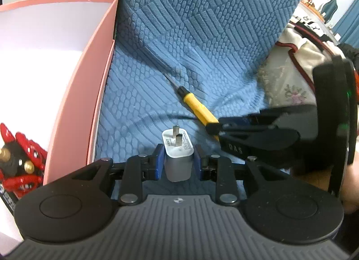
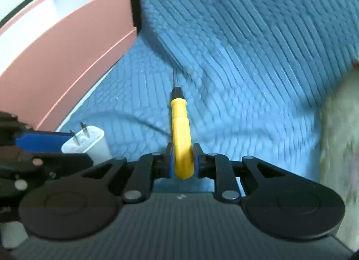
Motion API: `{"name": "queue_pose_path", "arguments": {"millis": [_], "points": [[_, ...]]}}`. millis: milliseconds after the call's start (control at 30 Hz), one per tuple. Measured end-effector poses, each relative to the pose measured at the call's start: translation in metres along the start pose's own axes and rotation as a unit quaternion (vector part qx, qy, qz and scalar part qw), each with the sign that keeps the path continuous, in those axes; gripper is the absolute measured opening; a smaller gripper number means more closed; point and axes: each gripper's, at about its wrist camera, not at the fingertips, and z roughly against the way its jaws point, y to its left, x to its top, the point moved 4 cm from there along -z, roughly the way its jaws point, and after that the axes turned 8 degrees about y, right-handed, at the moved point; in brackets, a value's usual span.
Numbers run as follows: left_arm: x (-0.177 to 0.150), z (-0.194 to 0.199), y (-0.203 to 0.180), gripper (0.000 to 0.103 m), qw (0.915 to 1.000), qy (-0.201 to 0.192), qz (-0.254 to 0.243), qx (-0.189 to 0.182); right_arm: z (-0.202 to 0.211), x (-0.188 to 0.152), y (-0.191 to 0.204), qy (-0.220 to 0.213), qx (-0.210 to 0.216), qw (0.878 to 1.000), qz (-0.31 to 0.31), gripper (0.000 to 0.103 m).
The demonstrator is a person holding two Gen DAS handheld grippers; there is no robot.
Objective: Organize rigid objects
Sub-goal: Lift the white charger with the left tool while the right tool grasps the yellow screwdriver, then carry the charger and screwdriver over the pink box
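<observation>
**Both grippers loaded beside the pink box**

Left wrist view: clamped between the blue pads of the left gripper (image 1: 178, 164) stands a white plug adapter (image 1: 178, 155), prongs pointing forward, over the blue textured cover (image 1: 202, 24). Left of it sits the pink box (image 1: 89, 93), with a red and black toy (image 1: 20, 161) inside. At the right, the right gripper (image 1: 221, 128) grips a yellow screwdriver (image 1: 197, 106).

Right wrist view: pinched in the right gripper (image 2: 183, 164), the yellow screwdriver (image 2: 180, 134) points its shaft away. The adapter (image 2: 89, 143) and left gripper (image 2: 44, 142) are at lower left, near the box (image 2: 67, 58).
</observation>
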Motion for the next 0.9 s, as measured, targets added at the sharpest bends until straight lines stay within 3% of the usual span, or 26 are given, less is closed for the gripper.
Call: {"name": "queue_pose_path", "arguments": {"millis": [267, 700, 900], "points": [[-0.019, 0.014, -0.001, 0.032, 0.9997, -0.002, -0.01, -0.021, 0.027, -0.041, 0.001, 0.001, -0.024, 0.997, -0.075, 0.02], [-0.056, 0.022, -0.01, 0.032, 0.9987, 0.015, -0.046, -0.016, 0.065, -0.111, 0.022, -0.009, -0.023, 0.986, -0.164, 0.02], [-0.069, 0.019, -0.014, 0.032, 0.9978, 0.014, -0.063, -0.016, 0.07, -0.126, 0.018, -0.033, -0.012, 0.98, -0.197, 0.022]]}}
